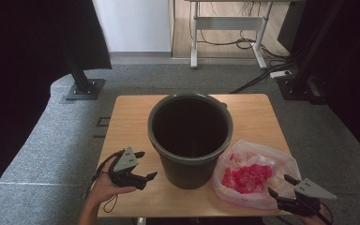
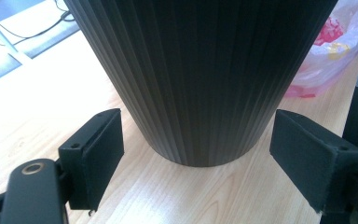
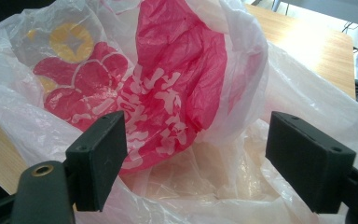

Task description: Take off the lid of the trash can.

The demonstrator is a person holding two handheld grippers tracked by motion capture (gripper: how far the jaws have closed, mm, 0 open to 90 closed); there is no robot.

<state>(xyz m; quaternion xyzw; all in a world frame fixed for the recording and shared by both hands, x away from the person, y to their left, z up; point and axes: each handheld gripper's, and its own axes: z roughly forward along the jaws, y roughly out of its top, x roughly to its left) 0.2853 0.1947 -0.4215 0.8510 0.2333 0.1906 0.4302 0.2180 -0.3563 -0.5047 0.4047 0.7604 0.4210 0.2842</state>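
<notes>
A: Item one, please. Where is the bucket?

B: Dark ribbed plastic bucket, upright at the middle of my wooden table, nothing visible inside. In my left gripper view its ribbed wall stands between and beyond the jaws, base flat on the wood.

A: Item two?

B: Thin plastic bag, translucent white with red and yellow print, crumpled on the table just right of the bucket, at the near right corner. Whether it touches the bucket wall, I cannot tell.

A: Left tongs?

B: My left gripper sits low at the near left of the bucket, held in a hand. Jaws spread wide, gripping nothing; the bucket foot lies ahead of them, not touched.

A: Right tongs?

B: My right gripper is at the bag's near right edge. Jaws apart, no film pinched between them. In my right gripper view the red-printed folds bulge up between and behind the pads, with loose clear film below

A: Beyond the table?

B: Grey carpet
</notes>
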